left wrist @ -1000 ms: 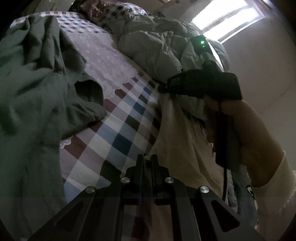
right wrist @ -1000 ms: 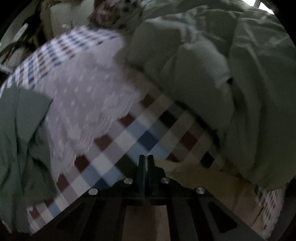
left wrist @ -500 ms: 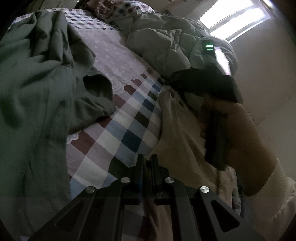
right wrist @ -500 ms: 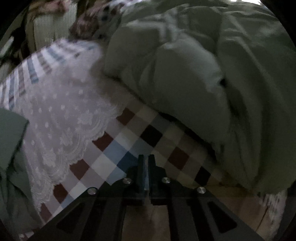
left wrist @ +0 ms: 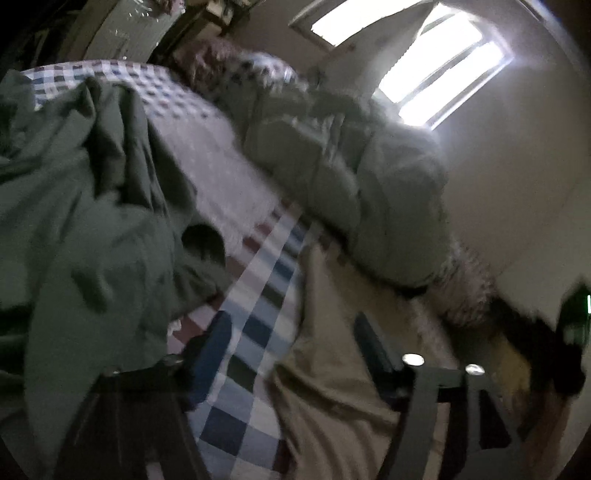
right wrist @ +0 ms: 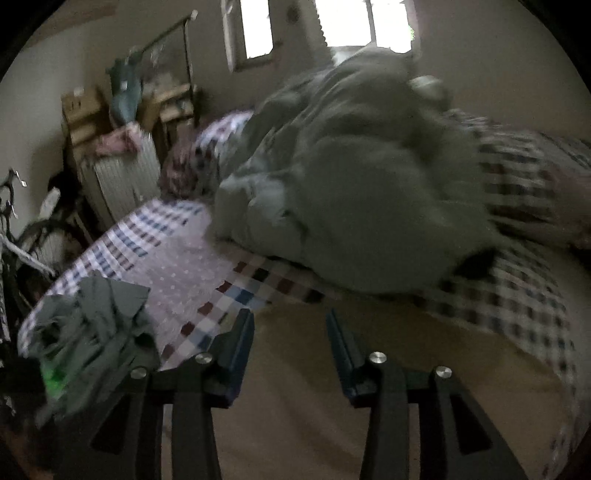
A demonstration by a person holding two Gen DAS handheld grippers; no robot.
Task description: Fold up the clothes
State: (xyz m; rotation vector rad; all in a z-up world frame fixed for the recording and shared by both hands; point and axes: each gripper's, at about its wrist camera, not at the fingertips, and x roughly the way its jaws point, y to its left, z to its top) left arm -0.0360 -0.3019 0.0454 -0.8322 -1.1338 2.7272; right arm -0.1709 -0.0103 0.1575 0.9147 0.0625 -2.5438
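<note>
Left wrist view: the left tongs [left wrist: 295,354] have just sprung apart, released, over the beige garment [left wrist: 332,369] — its long axis running straight ahead along the checked bed [left wrist: 258,325]. Right tongs [right wrist: 290,332], also just opening, hover empty above that garment [right wrist: 295,406].

Dim bedroom, bright windows [right wrist: 364,22], pale walls [left wrist: 517,177], white radiator [right wrist: 118,177], clothes rail [right wrist: 186,48]

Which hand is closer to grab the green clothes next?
Probably the left. The left gripper, jaws just opened and empty, has the crumpled green garment right beside it. The right gripper, also just opened and empty, sits over the beige cloth, farther away.
</note>
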